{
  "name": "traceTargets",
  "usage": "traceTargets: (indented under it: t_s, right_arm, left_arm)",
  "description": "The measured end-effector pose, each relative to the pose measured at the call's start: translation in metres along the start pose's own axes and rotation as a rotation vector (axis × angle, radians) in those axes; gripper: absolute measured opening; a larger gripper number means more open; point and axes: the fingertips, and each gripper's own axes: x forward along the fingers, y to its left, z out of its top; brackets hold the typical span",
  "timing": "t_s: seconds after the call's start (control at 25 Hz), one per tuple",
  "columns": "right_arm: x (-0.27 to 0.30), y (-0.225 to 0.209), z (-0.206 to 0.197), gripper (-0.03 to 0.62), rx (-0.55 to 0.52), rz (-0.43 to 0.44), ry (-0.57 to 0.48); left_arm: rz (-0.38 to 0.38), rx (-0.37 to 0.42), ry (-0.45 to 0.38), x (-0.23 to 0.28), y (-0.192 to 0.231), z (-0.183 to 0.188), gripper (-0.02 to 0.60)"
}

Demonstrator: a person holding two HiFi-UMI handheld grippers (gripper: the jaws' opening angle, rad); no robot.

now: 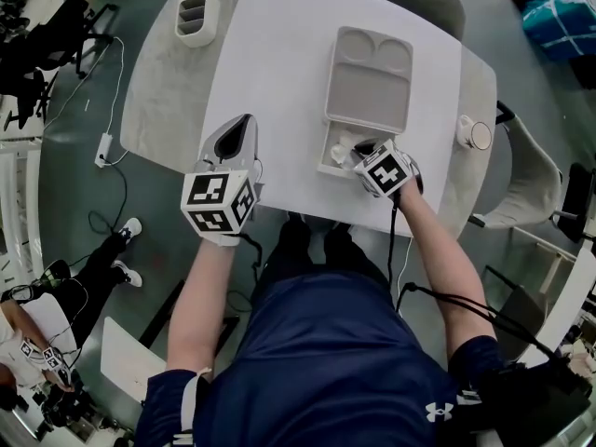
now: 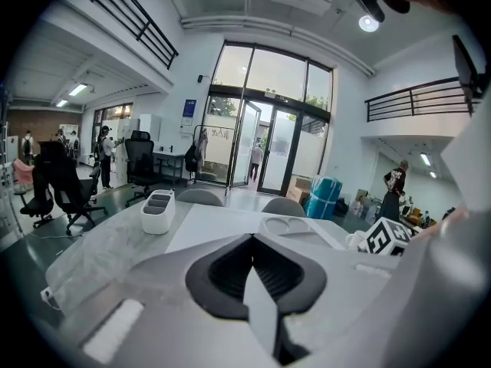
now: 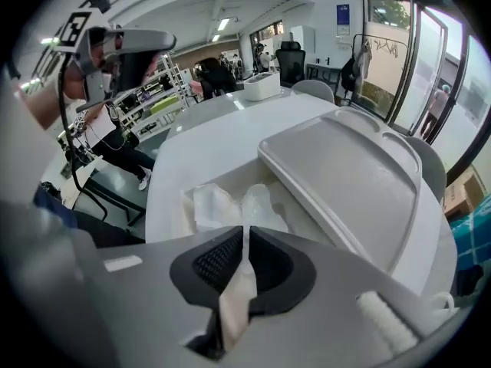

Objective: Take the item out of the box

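Apparently right gripper (image 3: 245, 234) pinches wrapper (image 3: 259, 205) beside lid (image 3: 345, 175).

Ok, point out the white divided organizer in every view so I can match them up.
Head view: the organizer sits upper left, at the table's far left corner.
Left gripper view: left of centre, on the table.
Right gripper view: small, top centre, at the table's far end.
Shared landmark: the open box lid, to the organizer's right in all three.
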Motion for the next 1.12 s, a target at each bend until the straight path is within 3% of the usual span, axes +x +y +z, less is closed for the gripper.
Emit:
traceTargets:
  t_s: [0.4,1.12]
  right_arm:
    - [-0.053,-0.003,0.035,0.028,0.055,-0.069,-0.231]
    - [-0.214,-0.031,0.02,0.028,0.256,-0.366,-0.592]
  left_arm:
    - [-0.072,0.063,-0.035,0.019,-0.027,0.023,0.002]
    - [-0.221,0.157,-0.074,0.018,-0.119,0.056,0.002]
